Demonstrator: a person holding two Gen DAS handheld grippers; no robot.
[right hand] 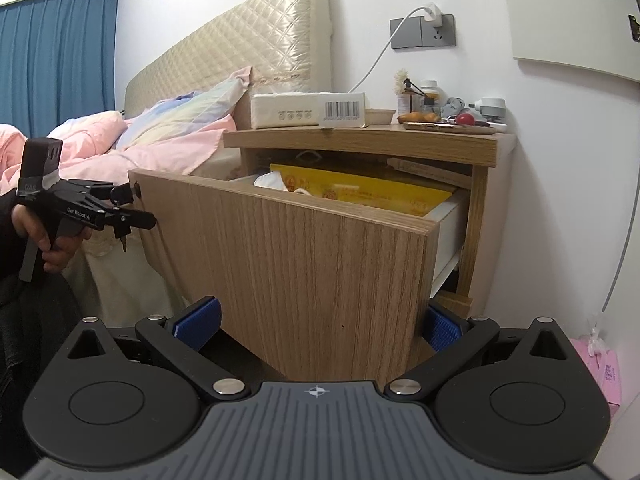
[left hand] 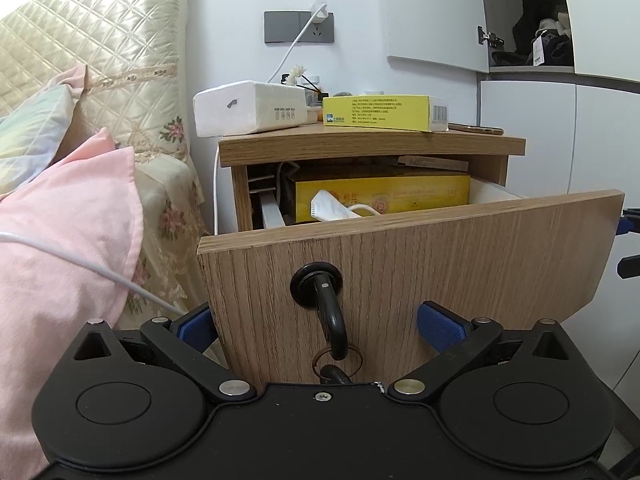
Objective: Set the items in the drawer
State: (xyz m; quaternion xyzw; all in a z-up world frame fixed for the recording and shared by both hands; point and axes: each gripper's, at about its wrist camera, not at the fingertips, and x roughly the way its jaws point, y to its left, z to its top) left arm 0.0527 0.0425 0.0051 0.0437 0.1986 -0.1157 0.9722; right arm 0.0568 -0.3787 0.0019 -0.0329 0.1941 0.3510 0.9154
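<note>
1. Both tongs first, from the left wrist view: our left gripper (left hand: pixel 322 326) has its blue-padded jaws spread wide with nothing between them, sitting low in front of the wood-grain drawer front (left hand: pixel 440 264). The black ring handle (left hand: pixel 326 312) with its dangling key hangs right between the fingers, untouched.
2. Same view, and the drawer is pulled out and already crowded: a long flat yellow carton (left hand: pixel 384 196) fills most of it, with a white folded face mask (left hand: pixel 338 208) lying on top at the front.
3. On the bedside table top (left hand: pixel 372 146) sit a white wrapped tissue pack (left hand: pixel 250 108) and a yellow-green cardboard box (left hand: pixel 384 114), near each other, both above and behind the tongs.
4. We judge the box light and stiff; take it across its long sides. The tissue pack looks soft and squashy, its wrap likely slippery, so pinch mid-body.
5. Over to the right wrist view: our right gripper (right hand: pixel 318 326) is also wide open and empty, jaws straddling the drawer's near corner, low down.
6. At left, a hand (right hand: pixel 42 238) holds the other gripper against the drawer front.
</note>
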